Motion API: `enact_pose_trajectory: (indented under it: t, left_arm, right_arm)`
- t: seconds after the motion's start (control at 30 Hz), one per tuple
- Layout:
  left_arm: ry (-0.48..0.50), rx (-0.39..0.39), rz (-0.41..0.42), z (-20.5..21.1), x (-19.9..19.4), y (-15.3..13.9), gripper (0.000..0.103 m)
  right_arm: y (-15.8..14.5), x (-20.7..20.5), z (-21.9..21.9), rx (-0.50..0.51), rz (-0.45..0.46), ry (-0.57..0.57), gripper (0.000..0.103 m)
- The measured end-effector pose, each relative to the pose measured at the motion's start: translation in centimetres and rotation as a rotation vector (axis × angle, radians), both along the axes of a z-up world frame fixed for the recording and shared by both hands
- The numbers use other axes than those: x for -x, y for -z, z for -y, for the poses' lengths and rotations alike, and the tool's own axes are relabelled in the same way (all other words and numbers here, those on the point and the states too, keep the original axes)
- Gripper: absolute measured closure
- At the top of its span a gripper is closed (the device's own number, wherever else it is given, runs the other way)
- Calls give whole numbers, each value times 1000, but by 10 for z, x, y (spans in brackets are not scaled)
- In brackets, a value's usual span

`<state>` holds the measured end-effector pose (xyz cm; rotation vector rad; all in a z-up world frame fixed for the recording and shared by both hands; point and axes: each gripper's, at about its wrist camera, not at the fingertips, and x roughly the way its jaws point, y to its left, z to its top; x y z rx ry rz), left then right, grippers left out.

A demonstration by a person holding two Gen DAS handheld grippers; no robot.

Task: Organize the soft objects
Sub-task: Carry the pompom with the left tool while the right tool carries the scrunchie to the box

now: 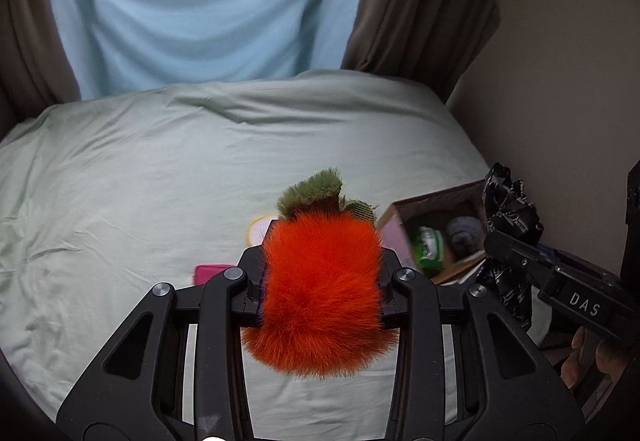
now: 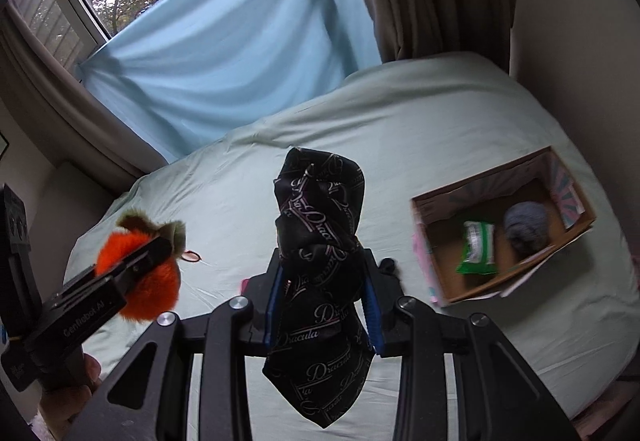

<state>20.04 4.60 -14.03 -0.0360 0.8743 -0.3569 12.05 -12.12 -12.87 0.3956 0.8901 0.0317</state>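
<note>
Step in hand, as I read it: both picks done, carry to the box comes next. Going L to R in the right wrist view.

Far left, lower: left gripper [image 2: 160,247] w/ its jaws clamped on the orange plush toy [image 2: 150,291], green tuft up top, held clear above the bed [image 2: 440,113]. A bit of the person's hand shows at the bottom-left edge under the handle. In the left wrist view the same toy [image 1: 322,281] fills centre frame, squeezed between both pads, fur bulging out below; a pink item [image 1: 212,273] lies on the sheet just left of the jaws, not yet picked.

Centre: right gripper [image 2: 322,297], blue pads pinching the black printed cloth [image 2: 320,225] at its waist; cloth bunches above the jaws and hangs loose below, off the bed.

Right, mid-height: cardboard box [image 2: 432,241] open on the sheet, near the wall. Inside: green packet [image 2: 478,247] and grey woolly ball [image 2: 524,225], side by side.

Pose: both tools tilted down toward the bed, side by side, well apart from the box.

Next move prob calls for swinging each load rightward over the box opening, lowering past the rim, then releasing. Cloth tail may drape over the rim; the plush should drop cleanly.
</note>
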Motion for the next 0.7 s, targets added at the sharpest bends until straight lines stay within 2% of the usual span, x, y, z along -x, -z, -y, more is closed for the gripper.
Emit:
enact_pose_trajectory:
  t: [0.27, 0.5, 0.7]
  left_arm:
    - [-51, 19, 0, 108, 22, -6, 71]
    - [-82, 38, -60, 198, 20, 10, 71]
    - [-84, 37, -132, 259, -2, 41, 71]
  right_arm:
    - [-2, 15, 104, -6, 14, -52, 71]
    - [12, 4, 195, 2, -25, -82, 71]
    - [31, -15, 247, 20, -72, -97, 71]
